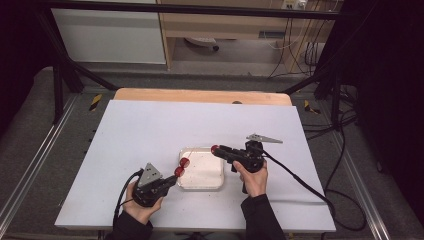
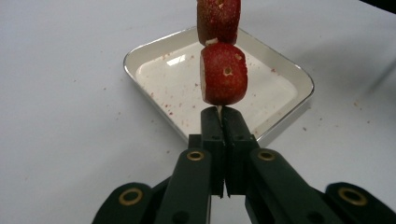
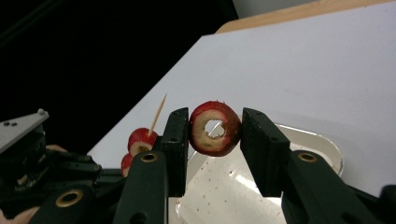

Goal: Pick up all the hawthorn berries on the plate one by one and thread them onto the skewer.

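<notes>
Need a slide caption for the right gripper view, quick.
Right gripper holds a cored red fruit ring above the white tray; the skewer with two pieces waits at left.

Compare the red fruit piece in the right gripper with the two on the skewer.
The cored fruit piece sits loose between the right gripper jaws, hole open; the skewered fruit pieces are already threaded on the skewer, which the left gripper holds. One piece against two. All are red-skinned and pale inside.

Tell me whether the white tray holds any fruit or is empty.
Empty of fruit: the white tray shows only red crumbs on its bare floor. The two red pieces sit above it on a skewer, not in it.
</notes>
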A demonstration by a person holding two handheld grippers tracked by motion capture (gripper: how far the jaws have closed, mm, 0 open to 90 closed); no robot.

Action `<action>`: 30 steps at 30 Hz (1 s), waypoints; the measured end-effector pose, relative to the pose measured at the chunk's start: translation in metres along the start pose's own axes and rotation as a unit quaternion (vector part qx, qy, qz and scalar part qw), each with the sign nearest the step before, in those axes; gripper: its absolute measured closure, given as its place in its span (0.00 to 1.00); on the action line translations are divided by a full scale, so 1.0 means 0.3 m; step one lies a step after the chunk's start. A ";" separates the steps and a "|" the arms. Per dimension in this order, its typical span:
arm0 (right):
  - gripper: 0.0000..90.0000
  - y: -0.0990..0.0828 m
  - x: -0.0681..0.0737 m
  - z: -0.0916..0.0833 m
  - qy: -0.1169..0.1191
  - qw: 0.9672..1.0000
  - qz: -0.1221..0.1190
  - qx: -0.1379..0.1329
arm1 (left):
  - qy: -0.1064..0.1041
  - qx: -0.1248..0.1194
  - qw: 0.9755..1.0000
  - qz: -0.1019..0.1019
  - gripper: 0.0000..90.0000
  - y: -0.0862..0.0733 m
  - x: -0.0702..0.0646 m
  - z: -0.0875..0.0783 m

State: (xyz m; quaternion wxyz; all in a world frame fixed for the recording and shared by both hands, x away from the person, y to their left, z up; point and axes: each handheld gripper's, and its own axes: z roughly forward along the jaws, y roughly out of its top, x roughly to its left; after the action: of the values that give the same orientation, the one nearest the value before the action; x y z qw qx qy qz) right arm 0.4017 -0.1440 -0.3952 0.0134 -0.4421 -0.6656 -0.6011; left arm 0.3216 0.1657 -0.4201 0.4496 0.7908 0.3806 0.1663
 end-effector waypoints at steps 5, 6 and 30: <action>0.70 0.001 -0.004 -0.001 0.000 0.999 0.017 -0.039 | 0.001 -0.012 1.000 -0.006 0.98 0.024 -0.029 0.024; 0.70 0.002 -0.004 0.000 0.001 0.999 0.018 -0.048 | 0.001 -0.012 1.000 -0.007 0.98 0.026 -0.033 0.028; 0.70 0.016 -0.011 0.027 0.010 0.986 0.050 -0.157 | -0.003 -0.022 1.000 -0.022 0.98 0.074 -0.092 0.088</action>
State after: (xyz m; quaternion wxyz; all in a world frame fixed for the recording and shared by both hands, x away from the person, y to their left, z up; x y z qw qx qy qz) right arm 0.4108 -0.1398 -0.3953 -0.0197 -0.4655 -0.5402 -0.7008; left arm 0.3296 0.1228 -0.4137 0.4715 0.7729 0.3925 0.1622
